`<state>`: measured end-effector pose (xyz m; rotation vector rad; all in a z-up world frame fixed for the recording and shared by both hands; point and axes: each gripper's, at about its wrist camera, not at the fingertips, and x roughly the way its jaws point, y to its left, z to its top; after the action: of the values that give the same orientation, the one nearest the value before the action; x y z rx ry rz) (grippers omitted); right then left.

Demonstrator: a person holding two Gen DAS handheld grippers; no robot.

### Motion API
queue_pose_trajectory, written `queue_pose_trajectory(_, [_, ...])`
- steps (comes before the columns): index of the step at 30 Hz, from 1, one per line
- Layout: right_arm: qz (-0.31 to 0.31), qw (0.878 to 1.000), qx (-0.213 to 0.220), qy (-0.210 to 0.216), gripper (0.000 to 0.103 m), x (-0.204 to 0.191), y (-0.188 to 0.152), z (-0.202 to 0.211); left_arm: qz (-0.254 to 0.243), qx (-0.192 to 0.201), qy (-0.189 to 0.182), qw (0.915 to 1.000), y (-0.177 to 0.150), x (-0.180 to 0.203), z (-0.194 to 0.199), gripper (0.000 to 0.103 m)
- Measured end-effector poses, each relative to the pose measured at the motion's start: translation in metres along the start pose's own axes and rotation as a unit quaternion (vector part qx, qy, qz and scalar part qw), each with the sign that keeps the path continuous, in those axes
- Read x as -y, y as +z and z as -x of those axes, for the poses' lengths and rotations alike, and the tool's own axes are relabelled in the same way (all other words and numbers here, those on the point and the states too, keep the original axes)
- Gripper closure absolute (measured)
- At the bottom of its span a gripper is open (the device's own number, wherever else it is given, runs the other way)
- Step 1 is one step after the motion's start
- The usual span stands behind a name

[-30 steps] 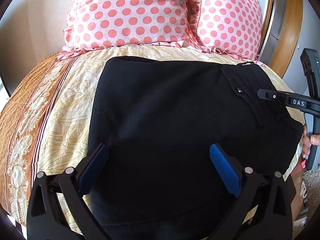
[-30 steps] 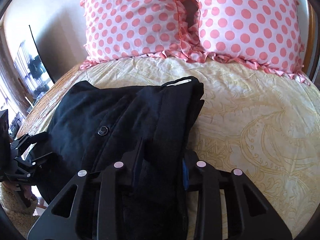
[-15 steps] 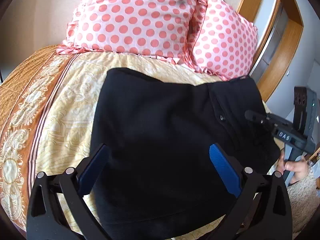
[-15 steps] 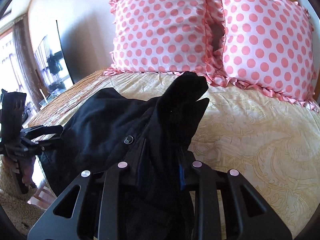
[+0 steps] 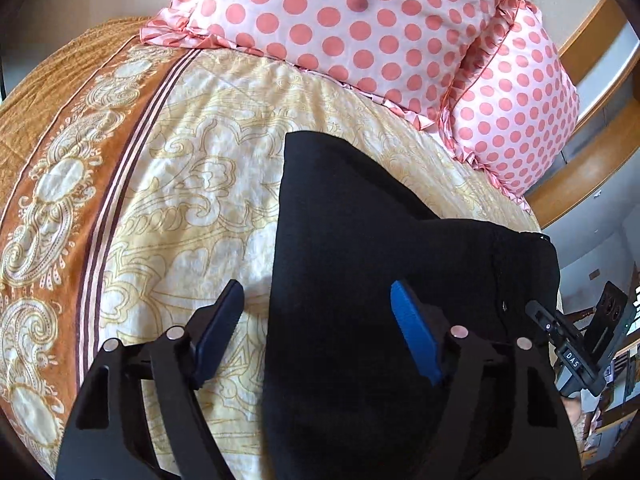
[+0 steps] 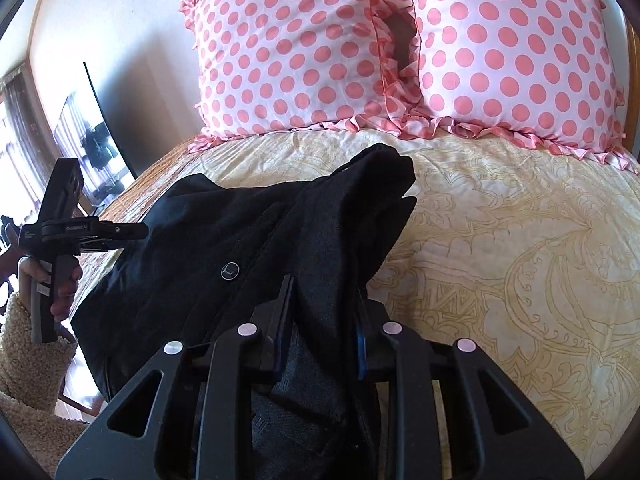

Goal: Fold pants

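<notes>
Fold in progress: right gripper (image 6: 322, 320) jaws clamp the pants (image 6: 248, 240).
Left gripper (image 5: 316, 328) jaws open; carry the held edge toward 9 o'clock, keeping layers aligned on the bed (image 6: 500, 240).

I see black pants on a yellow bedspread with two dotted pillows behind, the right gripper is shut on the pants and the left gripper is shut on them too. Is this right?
Not fully. The left gripper is open, its blue pads spread above the black pants, as the left wrist view shows. The right gripper is indeed shut on them, on the yellow bedspread before the dotted pillows.
</notes>
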<state>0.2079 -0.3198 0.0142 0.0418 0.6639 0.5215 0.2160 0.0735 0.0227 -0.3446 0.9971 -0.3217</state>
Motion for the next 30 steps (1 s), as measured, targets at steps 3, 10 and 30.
queue_pose_trajectory(3, [-0.015, 1.0, -0.002, 0.009, 0.077, 0.006, -0.001, -0.002, 0.003, -0.009, -0.026, 0.9996, 0.004, 0.004, -0.007, 0.04])
queue_pose_trajectory(10, [-0.069, 0.997, -0.021, 0.029, 0.07, 0.026, -0.003, -0.014, -0.017, 0.007, 0.007, 0.9998, 0.006, 0.016, -0.013, 0.065])
queue_pose_trajectory(30, [-0.061, 0.998, 0.024, 0.013, 0.096, 0.04, 0.092, -0.041, -0.039, 0.108, 0.049, 0.9922, 0.082, 0.04, -0.01, 0.096])
